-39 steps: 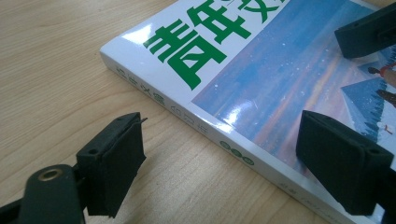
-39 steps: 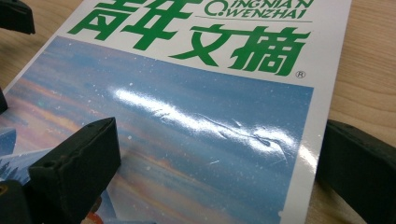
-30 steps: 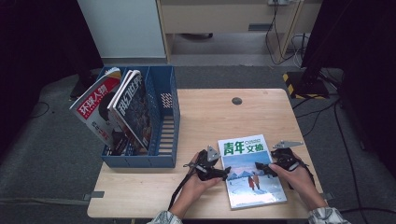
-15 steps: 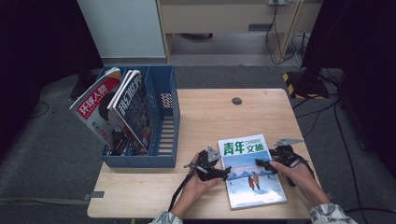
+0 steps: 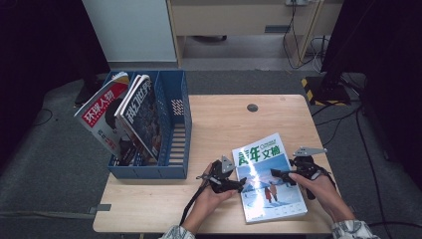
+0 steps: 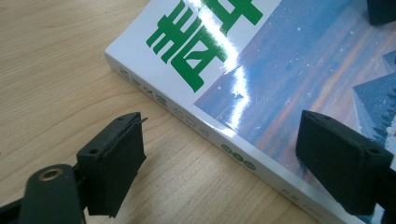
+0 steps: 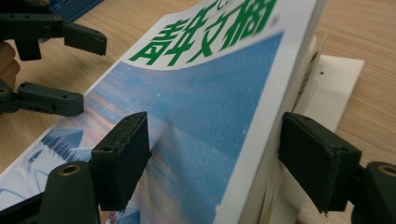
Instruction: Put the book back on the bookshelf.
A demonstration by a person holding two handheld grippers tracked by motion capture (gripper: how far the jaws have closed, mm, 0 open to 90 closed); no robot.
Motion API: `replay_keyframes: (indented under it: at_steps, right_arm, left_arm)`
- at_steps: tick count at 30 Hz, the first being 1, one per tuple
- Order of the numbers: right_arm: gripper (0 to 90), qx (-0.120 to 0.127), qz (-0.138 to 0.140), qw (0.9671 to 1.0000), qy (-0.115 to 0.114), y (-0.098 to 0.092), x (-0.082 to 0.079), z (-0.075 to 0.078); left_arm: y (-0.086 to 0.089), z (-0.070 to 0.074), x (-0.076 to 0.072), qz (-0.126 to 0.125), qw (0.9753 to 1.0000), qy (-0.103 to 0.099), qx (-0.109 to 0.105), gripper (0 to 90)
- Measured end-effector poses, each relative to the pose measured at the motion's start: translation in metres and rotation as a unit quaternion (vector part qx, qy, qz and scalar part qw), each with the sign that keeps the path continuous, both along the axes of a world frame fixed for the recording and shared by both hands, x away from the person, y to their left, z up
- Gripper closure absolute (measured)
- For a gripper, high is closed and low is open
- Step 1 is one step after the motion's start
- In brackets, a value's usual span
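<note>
A magazine with green characters and a snowy blue cover lies on the wooden table near its front edge. My left gripper is at the magazine's spine side. In the left gripper view it is open, with one jaw over the bare wood and the other above the cover. My right gripper is at the opposite side. In the right gripper view it is open, straddling the page edge of the magazine, which looks raised off a flat white sheet.
A blue file rack stands at the table's left side, holding a red-titled magazine and a dark one, both leaning left. A round cable hole sits at the back of the table. The table's right edge is close to my right hand.
My right gripper has edged inward over the magazine's right side. The left gripper and the magazine have barely shifted.
</note>
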State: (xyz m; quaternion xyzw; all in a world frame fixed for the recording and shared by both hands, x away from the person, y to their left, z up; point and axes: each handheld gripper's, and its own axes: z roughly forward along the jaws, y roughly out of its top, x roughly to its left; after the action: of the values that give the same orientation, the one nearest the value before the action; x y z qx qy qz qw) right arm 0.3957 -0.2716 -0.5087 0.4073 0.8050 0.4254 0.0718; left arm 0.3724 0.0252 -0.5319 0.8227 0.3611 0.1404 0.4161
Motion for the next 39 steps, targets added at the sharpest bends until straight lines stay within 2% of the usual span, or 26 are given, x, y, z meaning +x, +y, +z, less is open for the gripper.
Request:
replay_keyframes:
  at_steps: [2,3,9,10,11,13,15,17,19,20,21,22,26,32,39]
  right_arm:
    - [22.1,-0.031,-0.004,0.9995,0.000,0.002,0.002,-0.001]
    - [22.1,-0.032,-0.006,0.9995,0.006,0.001,0.002,-0.002]
    - [25.9,-0.016,0.010,0.9997,0.015,0.001,0.002,-0.004]
    - [27.8,-0.013,0.027,0.9994,0.016,0.006,0.000,-0.004]
    - [27.8,-0.013,0.027,0.9994,0.016,0.006,0.000,-0.004]
    - [28.3,-0.028,0.029,0.9991,0.013,0.010,0.001,-0.006]
    - [29.3,-0.027,0.030,0.9991,0.015,0.010,0.001,-0.006]
    - [36.2,-0.028,0.037,0.9988,0.015,0.011,0.000,-0.005]
    - [38.0,-0.026,0.036,0.9988,0.018,0.011,-0.001,-0.005]
    - [41.3,-0.022,0.034,0.9990,0.019,0.011,0.000,-0.004]
    - [43.1,-0.020,0.033,0.9990,0.022,0.011,0.000,-0.004]
    - [45.9,-0.018,0.032,0.9991,0.022,0.011,0.000,-0.003]
    - [52.7,-0.013,0.033,0.9991,0.024,0.011,-0.001,-0.001]
    - [58.0,-0.011,0.037,0.9989,0.027,0.012,-0.002,0.001]
    - [57.2,-0.017,0.031,0.9990,0.025,0.015,-0.003,0.003]
  left_arm:
    - [0.000,0.000,0.000,0.000,1.0000,-0.001,0.000,15.0]
    - [0.000,0.000,0.000,0.000,1.0000,-0.001,0.000,15.0]
    - [0.000,0.000,0.000,0.000,1.0000,0.000,-0.001,15.0]
    - [0.000,0.000,0.000,0.000,1.0000,0.000,-0.001,15.0]
    - [0.000,0.000,0.000,0.000,1.0000,0.000,-0.001,15.0]
    - [0.000,0.000,0.000,0.000,1.0000,0.000,-0.002,15.0]
    - [0.000,0.000,0.000,0.001,1.0000,-0.001,-0.002,15.0]
    - [0.000,-0.001,0.000,0.001,1.0000,0.000,-0.003,15.0]
    - [0.000,-0.001,0.000,0.002,1.0000,0.000,-0.007,15.0]
    - [0.001,-0.001,0.003,-0.005,0.9999,-0.016,-0.003,15.0]
    - [0.001,-0.001,0.003,-0.005,0.9998,-0.019,0.000,15.0]
    - [0.000,-0.001,-0.001,0.004,1.0000,-0.002,-0.004,15.0]
    - [0.000,-0.001,-0.001,0.007,1.0000,-0.003,-0.005,15.0]
    - [-0.001,-0.001,-0.001,0.007,1.0000,-0.004,-0.005,15.0]
    - [-0.001,-0.001,-0.001,0.007,0.9999,-0.006,-0.003,15.0]
